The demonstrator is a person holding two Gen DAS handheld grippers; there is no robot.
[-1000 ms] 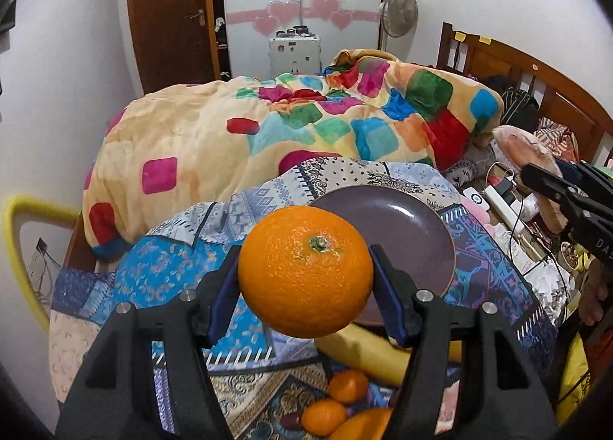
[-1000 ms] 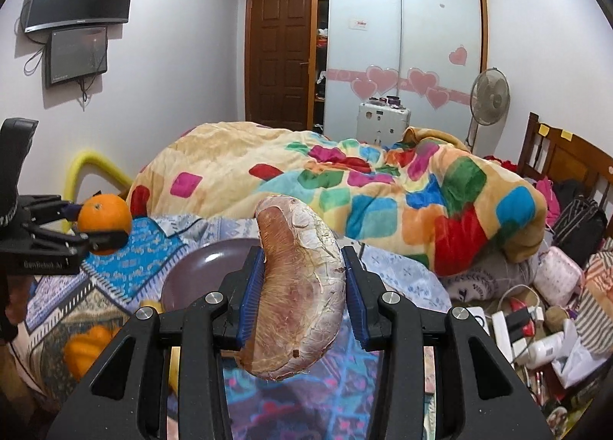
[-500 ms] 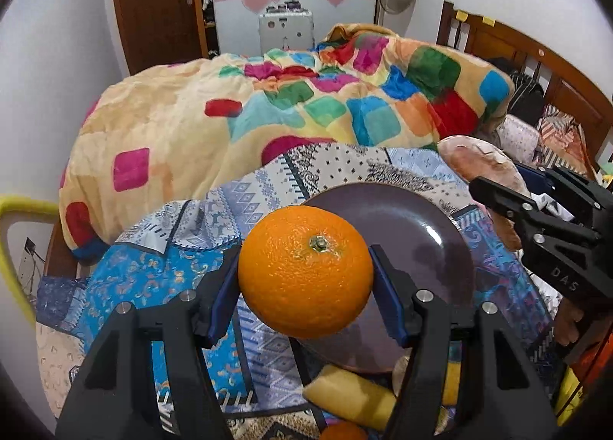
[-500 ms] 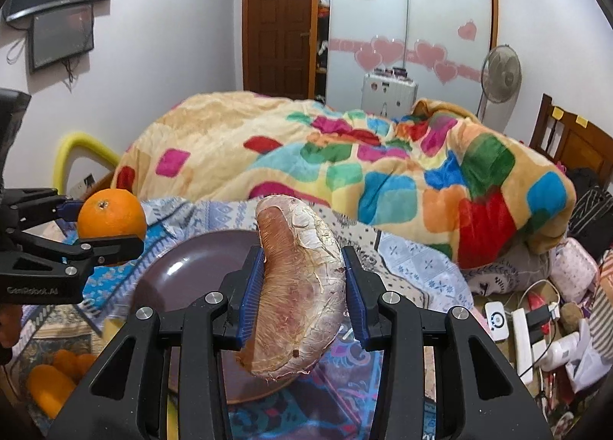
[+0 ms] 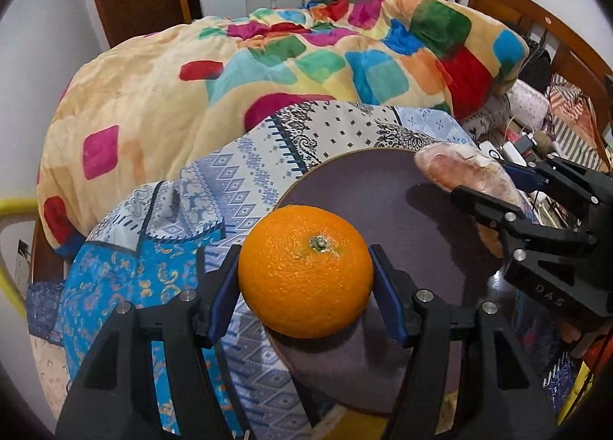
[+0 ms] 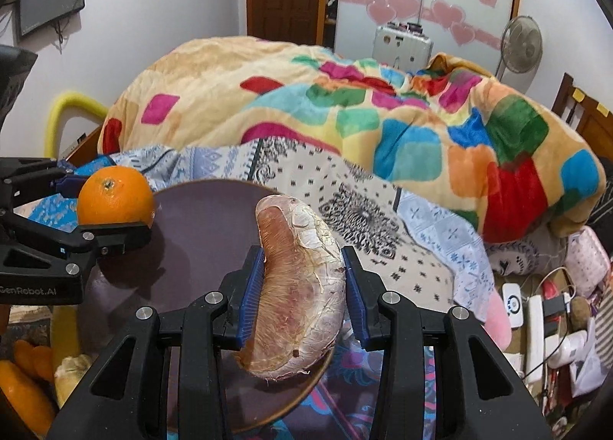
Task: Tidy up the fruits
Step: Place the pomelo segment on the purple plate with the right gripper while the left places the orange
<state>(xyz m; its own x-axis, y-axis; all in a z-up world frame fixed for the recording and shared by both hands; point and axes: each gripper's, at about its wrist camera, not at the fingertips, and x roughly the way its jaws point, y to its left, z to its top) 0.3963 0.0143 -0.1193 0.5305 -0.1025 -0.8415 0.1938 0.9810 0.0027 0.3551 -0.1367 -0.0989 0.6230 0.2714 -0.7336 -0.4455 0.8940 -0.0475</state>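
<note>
"GenRobot.AI" on left hand-held gripper (image 6: pixel 111 227)

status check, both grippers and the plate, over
Left gripper shut on orange, above plate near edge. Right gripper shut on pomelo wedge, over plate. Plate bare, nothing blocking.

Bright orange (image 5: pixel 305 270), dull purple plate (image 5: pixel 367 187), blue-patterned cloth (image 5: pixel 245 179) — pinkish-brown, perhaps papery-skinned fruit (image 6: pixel 299 287).
</note>
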